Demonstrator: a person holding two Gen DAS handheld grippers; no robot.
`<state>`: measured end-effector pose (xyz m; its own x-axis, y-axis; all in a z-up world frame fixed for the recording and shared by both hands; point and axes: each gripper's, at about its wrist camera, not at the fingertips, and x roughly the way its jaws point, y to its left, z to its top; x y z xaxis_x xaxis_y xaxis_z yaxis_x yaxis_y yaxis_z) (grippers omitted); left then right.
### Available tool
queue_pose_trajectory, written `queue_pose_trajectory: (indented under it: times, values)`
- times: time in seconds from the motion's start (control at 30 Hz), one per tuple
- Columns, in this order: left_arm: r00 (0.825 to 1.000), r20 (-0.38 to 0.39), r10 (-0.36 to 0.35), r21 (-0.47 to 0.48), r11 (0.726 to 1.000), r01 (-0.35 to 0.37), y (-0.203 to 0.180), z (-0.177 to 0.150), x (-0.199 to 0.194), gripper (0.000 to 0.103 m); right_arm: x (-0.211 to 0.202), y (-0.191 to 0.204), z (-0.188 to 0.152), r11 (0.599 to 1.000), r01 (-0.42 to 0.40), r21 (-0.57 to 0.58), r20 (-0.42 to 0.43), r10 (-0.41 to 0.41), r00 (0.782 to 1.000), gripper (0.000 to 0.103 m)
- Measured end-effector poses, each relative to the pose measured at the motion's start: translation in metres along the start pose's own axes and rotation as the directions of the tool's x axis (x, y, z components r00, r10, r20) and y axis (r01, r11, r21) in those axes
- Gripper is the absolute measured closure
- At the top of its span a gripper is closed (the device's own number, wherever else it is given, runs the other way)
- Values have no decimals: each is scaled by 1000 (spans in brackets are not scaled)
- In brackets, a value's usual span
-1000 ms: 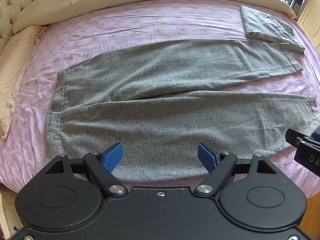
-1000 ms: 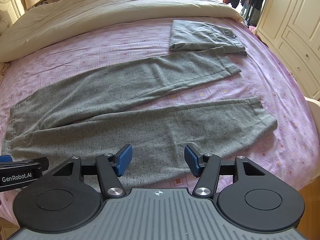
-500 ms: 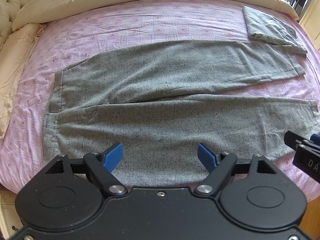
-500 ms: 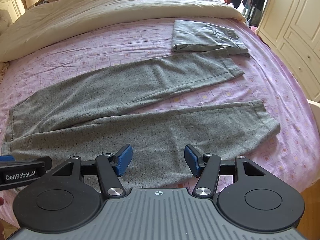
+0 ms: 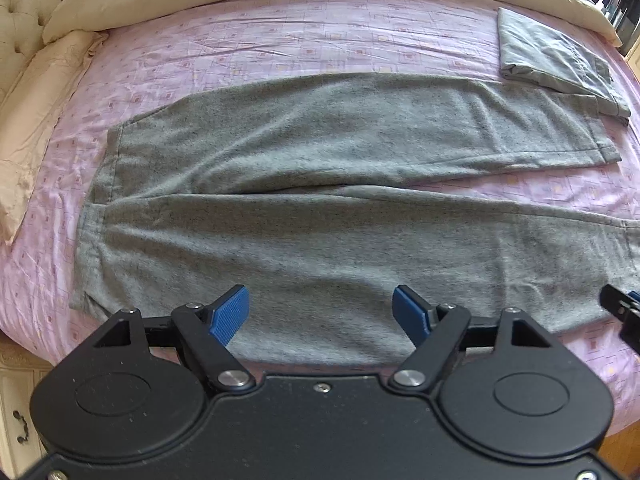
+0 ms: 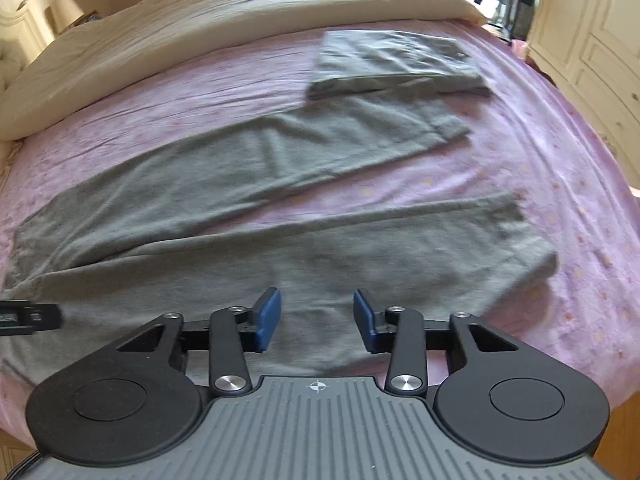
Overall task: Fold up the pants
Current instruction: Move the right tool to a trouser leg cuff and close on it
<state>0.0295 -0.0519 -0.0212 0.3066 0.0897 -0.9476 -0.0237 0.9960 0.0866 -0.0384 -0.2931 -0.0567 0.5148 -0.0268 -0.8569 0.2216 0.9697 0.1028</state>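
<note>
Grey speckled pants [image 5: 320, 184] lie flat on the pink bed sheet [image 5: 280, 40], waistband at the left, both legs spread apart toward the right. They also show in the right wrist view [image 6: 256, 216]. My left gripper [image 5: 321, 314] is open and empty, hovering over the near leg's front edge. My right gripper [image 6: 316, 318] is open and empty over the same leg, further right. Each gripper's tip shows at the edge of the other's view.
A folded grey garment [image 5: 556, 56] lies at the far right of the bed, touching the far leg's hem; it also shows in the right wrist view [image 6: 396, 64]. A cream duvet [image 6: 200, 28] lies along the far side, a pillow [image 5: 36, 120] at the left. White cupboards [image 6: 592, 40] stand to the right.
Both grippers have moved forward and lower toward the near pant leg. The right gripper's jaws have narrowed somewhat; its view is motion-blurred.
</note>
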Motion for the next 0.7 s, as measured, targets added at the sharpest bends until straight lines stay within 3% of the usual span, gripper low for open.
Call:
queue_pose_trajectory:
  times: [0.13, 0.37, 0.5, 0.7]
  values:
    - [999, -29, 19, 9, 1000, -19, -34, -5, 4, 24, 9, -73, -5, 996, 74, 59, 33, -76, 997, 69]
    - [997, -61, 48, 1, 999, -48, -74, -12, 4, 24, 47, -177, -14, 969, 203, 140, -42, -199, 979, 69]
    - [994, -72, 84, -43, 995, -87, -81, -15, 2, 24, 72, -208, -16, 969, 176, 172, -74, -165, 984, 69]
    - [987, -109, 122, -114, 984, -134, -83, -21, 2, 24, 102, -214, -3, 979, 84, 186, -68, -72, 995, 69]
